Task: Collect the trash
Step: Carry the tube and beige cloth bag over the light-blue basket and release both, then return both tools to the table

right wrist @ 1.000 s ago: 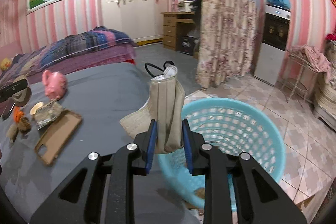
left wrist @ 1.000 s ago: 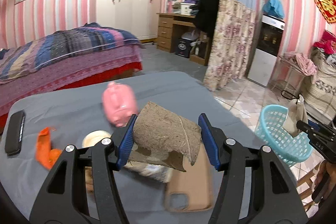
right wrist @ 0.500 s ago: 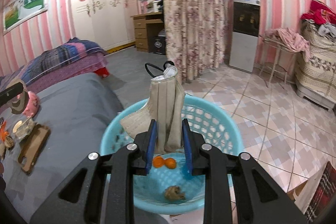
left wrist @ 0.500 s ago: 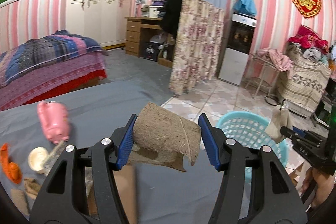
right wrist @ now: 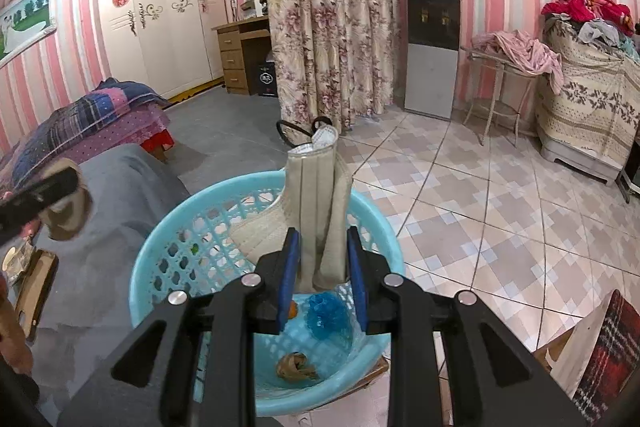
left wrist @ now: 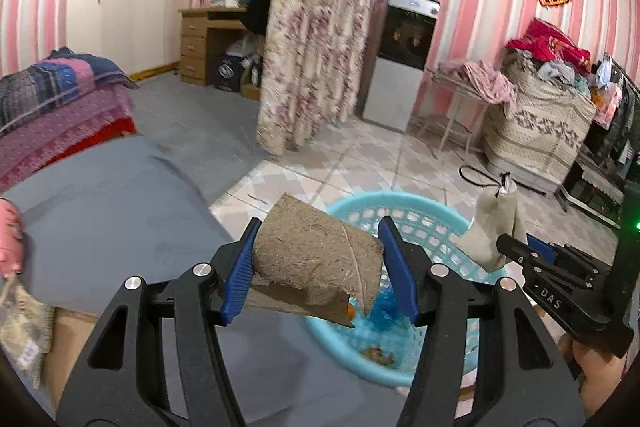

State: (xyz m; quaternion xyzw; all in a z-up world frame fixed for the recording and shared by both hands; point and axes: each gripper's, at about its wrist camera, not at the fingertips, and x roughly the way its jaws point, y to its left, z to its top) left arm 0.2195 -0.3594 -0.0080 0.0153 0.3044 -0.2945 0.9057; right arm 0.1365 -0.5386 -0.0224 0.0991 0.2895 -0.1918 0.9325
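While poised over the blue basket [right wrist: 168, 227]: right hand-held gripper [right wrist: 322, 267] clamping a beige face mask [right wrist: 316, 195], left hand-held gripper [left wrist: 318, 275] clamping a cardboard tube [left wrist: 316, 255] beside the gray worktop [left wrist: 100, 211].

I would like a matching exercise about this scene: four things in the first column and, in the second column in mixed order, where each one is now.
Column one:
1. brown cardboard tube
2. beige pleated face mask
3. blue crumpled wrapper
4. pink-grey cloth

Column two:
A. lying inside the light blue plastic basket
B. held in the left tongs
C. draped on the metal rack
D. held in the right tongs

Pairs: 1-B, 2-D, 3-A, 4-C
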